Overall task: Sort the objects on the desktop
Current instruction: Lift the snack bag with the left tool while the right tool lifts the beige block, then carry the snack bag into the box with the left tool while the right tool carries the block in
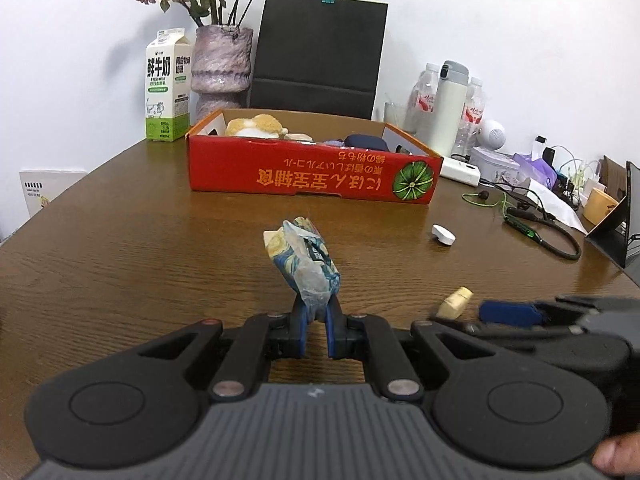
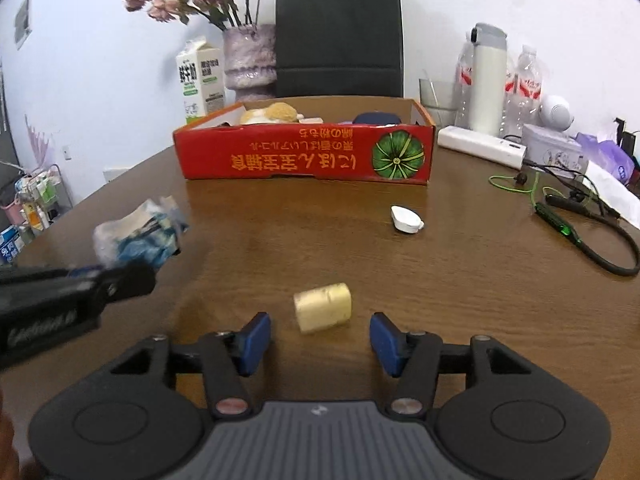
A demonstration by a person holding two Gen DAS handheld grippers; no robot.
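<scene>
Tissues first: my left gripper (image 1: 316, 312) is clenched on the near end of a crumpled blue-and-cream plastic tissue packet (image 1: 304, 260), which sticks up and forward above the brown wood-grain table (image 1: 120, 240), clear of its surface. My right gripper (image 2: 318, 336) stands released, blue pads (image 2: 256, 340) apart. A pale yellow blocky eraser-like piece (image 2: 323, 307) lies on the table just ahead of the gap, nearer the right pad, touching neither as far as I can tell. No earlier frame lets me judge any jaw motion.

Farther back sits the red cardboard tray with a green pumpkin print (image 2: 304, 160), holding a tan-and-white plush toy (image 2: 272, 114) and a dark blue pouch (image 2: 378, 118). Between tray and eraser, to the right, a small white cap-shaped object (image 2: 406, 220) lies alone. A white-and-green milk carton (image 1: 167, 84) stands beside a mottled purple vase (image 1: 222, 68).
</scene>
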